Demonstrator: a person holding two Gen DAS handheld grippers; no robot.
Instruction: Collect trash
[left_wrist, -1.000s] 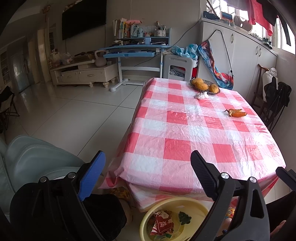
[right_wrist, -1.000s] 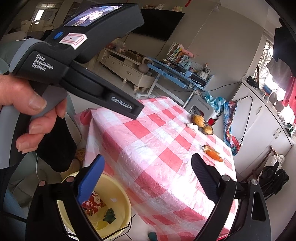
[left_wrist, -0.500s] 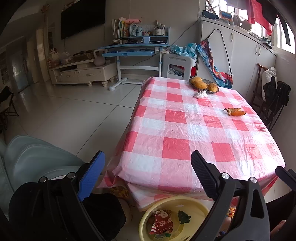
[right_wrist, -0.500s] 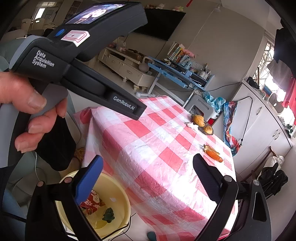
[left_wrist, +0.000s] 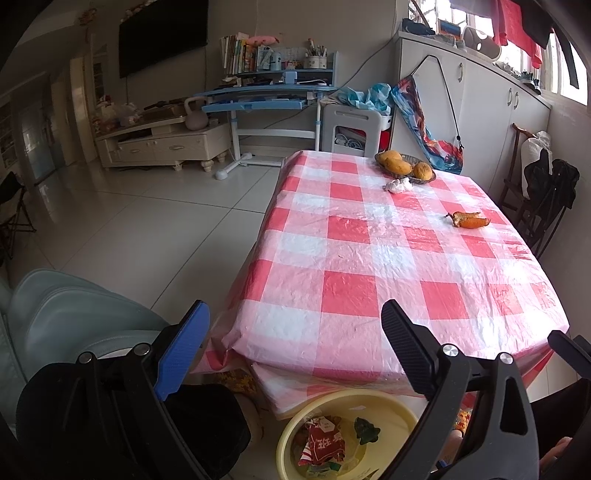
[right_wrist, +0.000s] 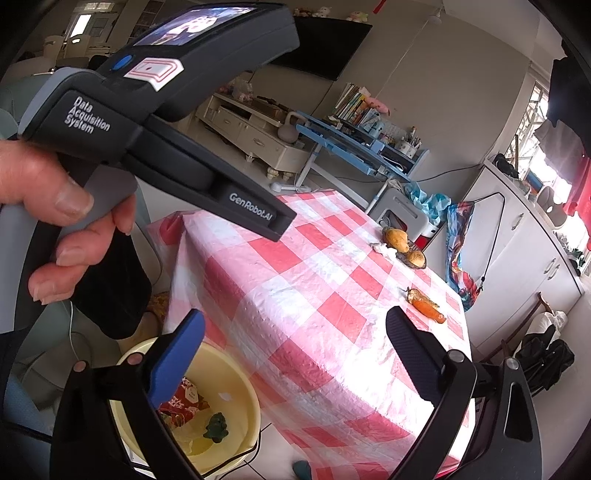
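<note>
The handheld device (right_wrist: 155, 122) reads "Data Acquisition System" on its grey body and "GenRobot.AI" on its lower black bar.

Most of the checkered tabletop (left_wrist: 351, 258) is wide open, nothing on the near half at all. Only obstacles up there: an orange scrap (left_wrist: 471, 220) toward the right edge, a white crumpled wad (left_wrist: 398, 185) touching the fruit basket (left_wrist: 404, 167) at the far end. The yellow basin (left_wrist: 373, 400) sits on the floor tucked against the near table edge, mouth unblocked. Left gripper (left_wrist: 291, 347) and right gripper (right_wrist: 295, 347) both hang spread wide with nothing between their fingers. A dark chair (left_wrist: 546, 192) crowds the table's right side.
</note>
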